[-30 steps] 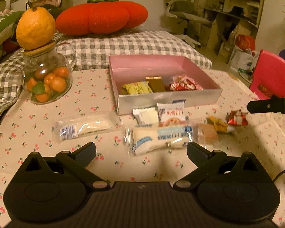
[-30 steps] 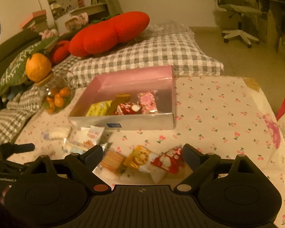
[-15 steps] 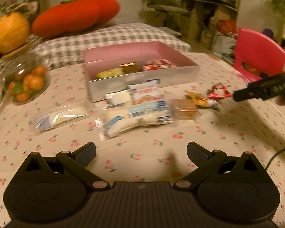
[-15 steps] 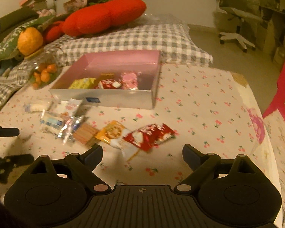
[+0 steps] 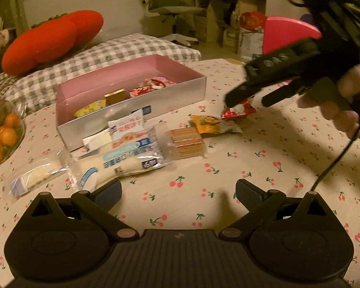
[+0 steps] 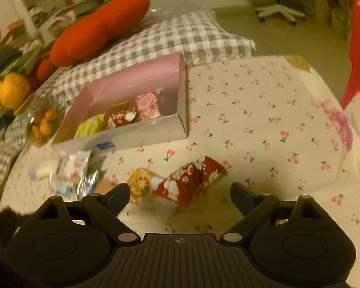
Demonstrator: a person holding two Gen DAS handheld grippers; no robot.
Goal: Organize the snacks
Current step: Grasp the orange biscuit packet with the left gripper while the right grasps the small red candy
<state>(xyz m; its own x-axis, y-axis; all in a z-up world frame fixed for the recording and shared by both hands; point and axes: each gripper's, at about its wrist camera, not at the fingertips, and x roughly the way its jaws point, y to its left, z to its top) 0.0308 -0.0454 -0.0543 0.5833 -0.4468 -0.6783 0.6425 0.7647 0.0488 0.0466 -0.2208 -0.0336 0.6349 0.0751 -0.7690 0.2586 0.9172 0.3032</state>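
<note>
A pink-lined box (image 5: 134, 112) (image 6: 136, 136) on the cherry-print cloth holds several wrapped snacks. In front of it lie a long white bread packet (image 5: 122, 163), a wafer packet (image 5: 187, 141), a yellow cookie packet (image 5: 211, 123) (image 6: 141, 182) and a red packet (image 5: 240, 111) (image 6: 189, 182). My right gripper (image 6: 180, 192) (image 5: 249, 100) hangs just over the red packet; its jaws are closing, and the packet lies between the fingertips without being touched. My left gripper (image 5: 177, 192) stands open over bare cloth near the bread packet, with nothing between its fingers.
A glass jar of small oranges (image 5: 2, 134) stands at the left. A checked cushion (image 5: 122, 50) and a red plush cushion (image 5: 50, 40) lie behind the box. A pink chair (image 5: 288, 31) stands at the right. A hand (image 5: 343, 100) holds the right gripper.
Both grippers have sunk toward the cloth and rolled. The right gripper has come in from the right, down over the red packet. The left view has swung so the snacks sit further left.
</note>
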